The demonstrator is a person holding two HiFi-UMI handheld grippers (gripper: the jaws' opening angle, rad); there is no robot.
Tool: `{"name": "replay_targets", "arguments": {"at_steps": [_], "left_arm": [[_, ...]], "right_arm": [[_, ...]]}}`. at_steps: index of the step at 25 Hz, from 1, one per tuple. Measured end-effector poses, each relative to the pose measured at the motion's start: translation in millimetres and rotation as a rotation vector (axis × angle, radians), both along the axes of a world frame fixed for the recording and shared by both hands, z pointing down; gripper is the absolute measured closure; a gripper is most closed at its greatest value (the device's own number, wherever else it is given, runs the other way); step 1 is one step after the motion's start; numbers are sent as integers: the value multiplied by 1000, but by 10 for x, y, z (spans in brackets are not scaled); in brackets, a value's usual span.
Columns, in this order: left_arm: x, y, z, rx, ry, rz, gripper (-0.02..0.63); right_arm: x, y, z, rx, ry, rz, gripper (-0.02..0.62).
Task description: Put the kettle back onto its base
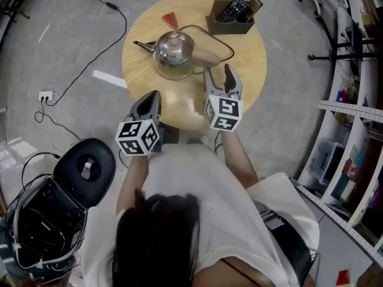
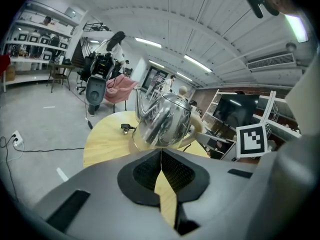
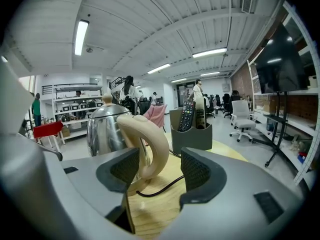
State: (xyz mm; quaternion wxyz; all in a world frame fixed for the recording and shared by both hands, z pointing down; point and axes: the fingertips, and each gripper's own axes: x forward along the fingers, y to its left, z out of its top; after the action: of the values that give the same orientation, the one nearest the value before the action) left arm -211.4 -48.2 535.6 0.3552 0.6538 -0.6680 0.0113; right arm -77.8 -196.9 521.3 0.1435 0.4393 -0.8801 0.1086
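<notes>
Head view: the kettle (image 1: pixel 173 52) is standing upright near the middle of the round desk (image 1: pixel 251 58), spout to the person's left and beige handle (image 1: pixel 206 55) pointing right, toward the right claw (image 1: pixel 218 73). It seems to be resting on a round base (image 1: pixel 179 75) already, tho I can't tell for sure. A cord (image 1: pixel 230 48) is looping round behind it, and an organiser (image 1: pixel 230 26) w/ remotes is sitting at the far edge. The left claw (image 1: pixel 151 97) is hanging back at the near edge, prob. because it isn't needed.

Left gripper view: the left claw (image 2: pixel 161 156) is showing its jaws pinched together at the tips w/ nothing between them (only desk in the gap lower down). The kettle (image 2: pixel 165 121) is sitting ahead, well apart; a small plug (image 2: pixel 125 128) is lying beside it.

Right gripper view: the right claw (image 3: pixel 160 171) is standing wide apart and empty. The handle (image 3: pixel 150 139) is rising just beyond the left jaw, not touching, so the claw is lined up w/ the one part made for gripping. The cord (image 3: pixel 160 188) is trailing across the desk between the jaws.
</notes>
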Motion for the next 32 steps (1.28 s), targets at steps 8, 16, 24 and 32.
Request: {"name": "replay_targets", "arguments": {"at_steps": [8,16,24,32], "left_arm": [[133,11,-108,40,7,17,578],[314,67,-297,89,4,23,578],[475,158,-464,135,-3,24,578],[688,287,-611,174,-8,23,578]], "right_arm": [[61,187,-170,13,-9,-25,345],[117,449,-345,10,-23,-74,347],[181,720,-574,45,-54,-92,407],[278,976,-680,57,-40,-124,469]]}}
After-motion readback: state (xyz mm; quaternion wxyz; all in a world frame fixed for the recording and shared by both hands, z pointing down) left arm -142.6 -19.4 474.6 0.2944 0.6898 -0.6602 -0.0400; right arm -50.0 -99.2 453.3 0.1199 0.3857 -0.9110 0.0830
